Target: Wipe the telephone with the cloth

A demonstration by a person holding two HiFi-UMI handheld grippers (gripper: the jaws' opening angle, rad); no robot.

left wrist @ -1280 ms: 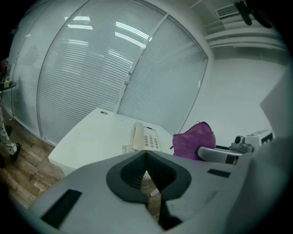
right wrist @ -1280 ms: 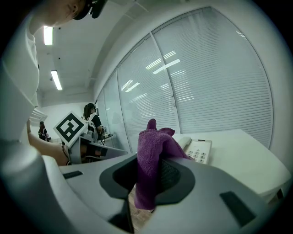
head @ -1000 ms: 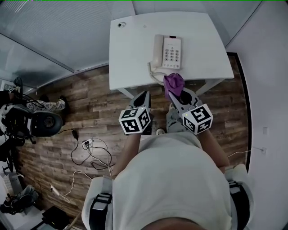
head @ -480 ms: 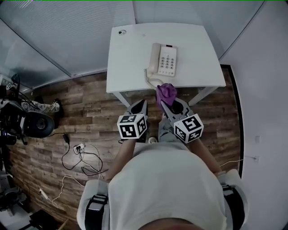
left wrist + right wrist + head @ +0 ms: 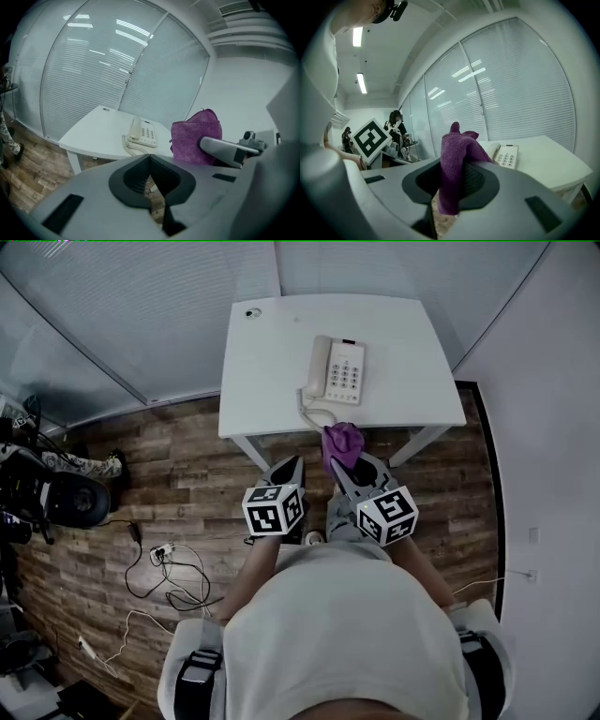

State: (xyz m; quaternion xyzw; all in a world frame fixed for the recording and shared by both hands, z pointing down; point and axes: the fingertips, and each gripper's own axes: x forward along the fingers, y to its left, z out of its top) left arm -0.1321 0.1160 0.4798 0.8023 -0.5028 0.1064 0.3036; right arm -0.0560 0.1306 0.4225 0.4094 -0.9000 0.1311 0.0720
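Ahead of both tongs, well apart, the white corded telephone [image 5: 336, 370] sits on the worktop [image 5: 262, 381]. Right tongs [image 5: 343, 465] clamp the purple cloth [image 5: 341, 440], bunched past the tips, presumably for wiping. Left tongs [image 5: 292, 465] are closed and empty.

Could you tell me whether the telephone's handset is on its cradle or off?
On its cradle: the handset lies seated along the side of the telephone, beside the keypad.

phone [image 5: 508, 157] handset part hid by cloth [image 5: 457, 154] | keypad print too small | L-edge floor gear [image 5: 56, 498] cut off
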